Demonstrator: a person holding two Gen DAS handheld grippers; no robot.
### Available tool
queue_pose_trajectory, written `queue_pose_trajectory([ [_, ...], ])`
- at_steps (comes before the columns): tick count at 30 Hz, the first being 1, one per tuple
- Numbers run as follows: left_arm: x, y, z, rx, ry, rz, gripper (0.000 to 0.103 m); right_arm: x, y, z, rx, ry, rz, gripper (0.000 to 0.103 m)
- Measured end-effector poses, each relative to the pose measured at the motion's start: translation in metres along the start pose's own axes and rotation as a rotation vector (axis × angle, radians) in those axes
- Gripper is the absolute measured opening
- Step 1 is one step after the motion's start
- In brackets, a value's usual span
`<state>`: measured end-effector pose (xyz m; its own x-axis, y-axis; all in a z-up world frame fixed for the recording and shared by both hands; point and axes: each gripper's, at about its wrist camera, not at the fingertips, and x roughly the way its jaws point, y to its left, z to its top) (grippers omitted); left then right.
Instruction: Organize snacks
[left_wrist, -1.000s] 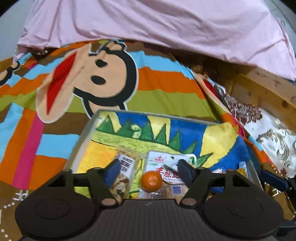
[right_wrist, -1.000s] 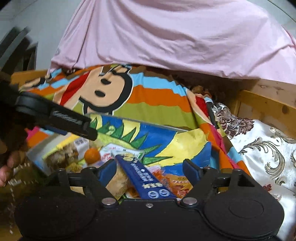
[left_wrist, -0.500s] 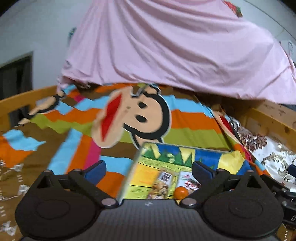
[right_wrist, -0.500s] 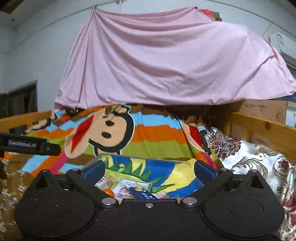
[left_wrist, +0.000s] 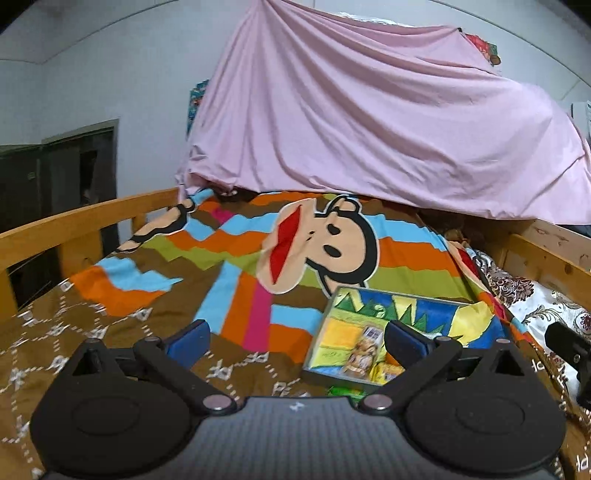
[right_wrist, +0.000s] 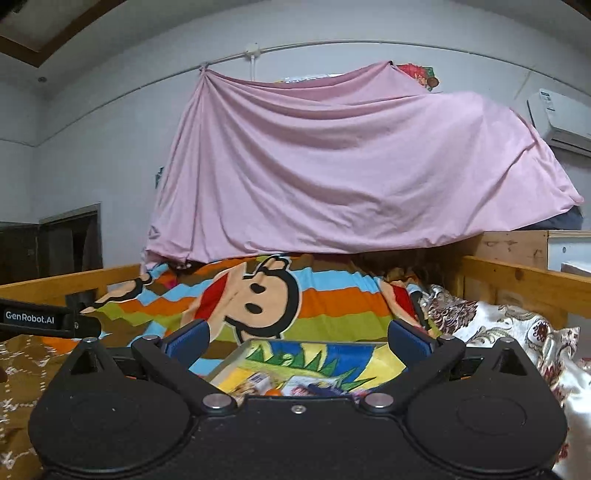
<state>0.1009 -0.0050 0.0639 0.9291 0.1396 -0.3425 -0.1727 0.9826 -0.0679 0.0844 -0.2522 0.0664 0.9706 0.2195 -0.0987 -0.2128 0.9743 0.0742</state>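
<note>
A flat colourful box (left_wrist: 406, 310) with a grey rim lies on the bed and holds several snack packets (left_wrist: 364, 350) and a small orange fruit (right_wrist: 274, 392). In the right wrist view the box (right_wrist: 325, 350) sits just in front of the fingers. My left gripper (left_wrist: 295, 341) is open and empty, raised back from the box, which lies to its right. My right gripper (right_wrist: 297, 339) is open and empty, raised above the box's near edge. The left gripper's body (right_wrist: 40, 319) shows at the left of the right wrist view.
The bed has a striped cartoon-monkey blanket (left_wrist: 325, 240) and a brown patterned cover (left_wrist: 74, 332). A pink sheet (left_wrist: 369, 129) hangs behind. Wooden bed rails (left_wrist: 74, 221) run along the left and right (right_wrist: 517, 280). A floral fabric (right_wrist: 498, 325) lies at the right.
Both grippers have pulled up and back from the box and opened wider. The views now tilt up to the wall and the pink sheet. The snacks stay in the box.
</note>
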Motion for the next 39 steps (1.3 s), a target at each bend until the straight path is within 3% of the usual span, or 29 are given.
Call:
queue_pose_trajectory([
  [12, -0.055, 0.052, -0.045, -0.053, 0.008, 0.080, 0.102, -0.045, 0.035, -0.031, 0.025, 0.076, 0.010, 0.102],
  [23, -0.095, 0.075, -0.078, -0.050, 0.056, 0.127, 0.102, -0.076, 0.046, -0.049, 0.080, 0.119, 0.036, 0.102],
  [33, -0.135, 0.105, -0.064, -0.075, 0.016, 0.160, 0.102, -0.075, 0.059, -0.045, 0.068, 0.260, -0.043, 0.102],
  [39, -0.153, 0.119, -0.053, -0.132, -0.008, 0.152, 0.102, -0.086, 0.076, -0.021, 0.054, 0.258, -0.110, 0.102],
])
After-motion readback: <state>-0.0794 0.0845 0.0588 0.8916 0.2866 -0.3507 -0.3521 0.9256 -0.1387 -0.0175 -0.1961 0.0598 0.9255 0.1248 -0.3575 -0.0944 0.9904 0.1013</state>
